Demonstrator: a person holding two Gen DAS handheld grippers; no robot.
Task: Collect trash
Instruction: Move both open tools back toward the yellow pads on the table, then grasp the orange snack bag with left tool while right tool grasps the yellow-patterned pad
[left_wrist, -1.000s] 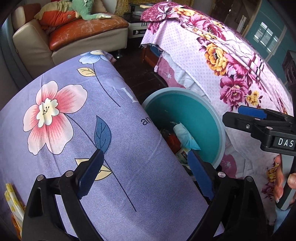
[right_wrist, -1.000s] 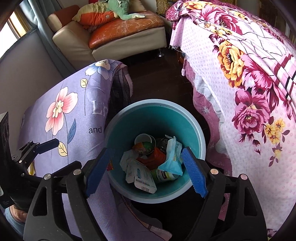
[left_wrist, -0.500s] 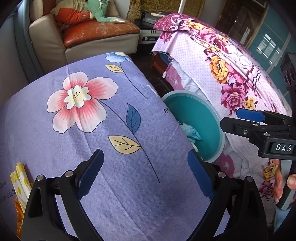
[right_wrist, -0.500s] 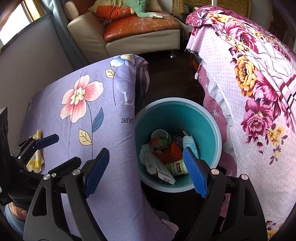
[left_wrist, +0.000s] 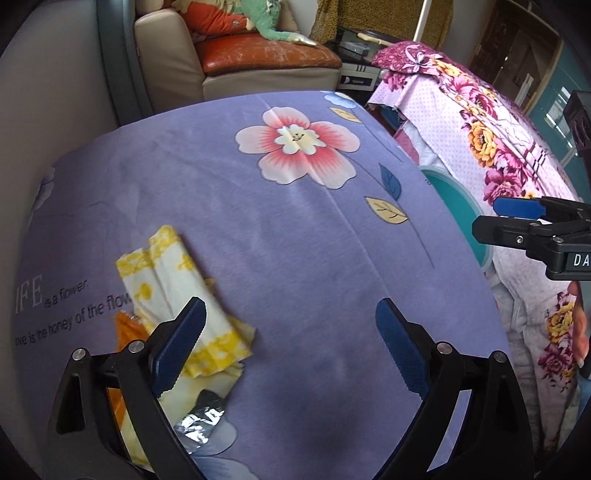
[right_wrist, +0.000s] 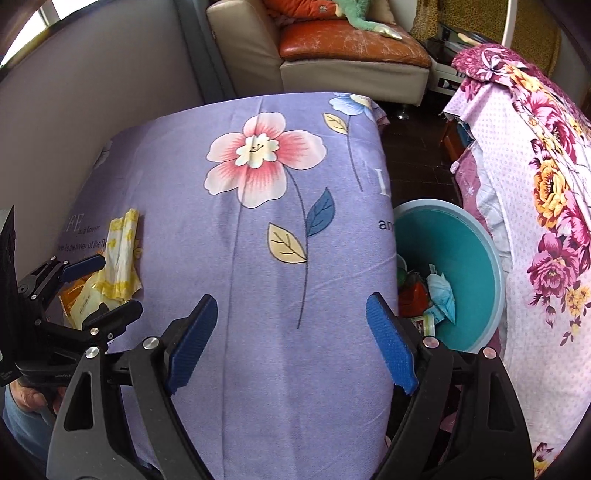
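Left wrist view gives most of its frame to a purple flowered cloth (left_wrist: 295, 236) spread over a table, with a pink-and-white flower printed near the upper middle and pale lettering at the left edge. Behind it, at the top, stands a beige sofa (left_wrist: 173, 55) with an orange cushion; down the right side runs a pink flowered cloth (left_wrist: 491, 122) over other furniture. Only a thin arc of the teal bin (left_wrist: 461, 206) shows here, at the right edge of the purple cloth, and its contents are hidden. The right wrist view shows the same bin (right_wrist: 461, 254) open at the right of the frame, between the two cloths, with wrappers, a small jar and a pale blue crumpled piece lying in its bottom. The trash yet on the table is plainest in the left wrist view: a yellow-and-white wrapper (left_wrist: 173, 280) at the lower left, with an orange wrapper (left_wrist: 123, 328) under it and a silver foil piece (left_wrist: 201, 424) below. The left gripper (left_wrist: 288, 343) hangs over the cloth with its blue fingers wide apart and nothing between them, its left finger crossing in front of the yellow wrapper. The right gripper (right_wrist: 291, 339) likewise has its fingers spread wide over bare cloth, holding nothing.
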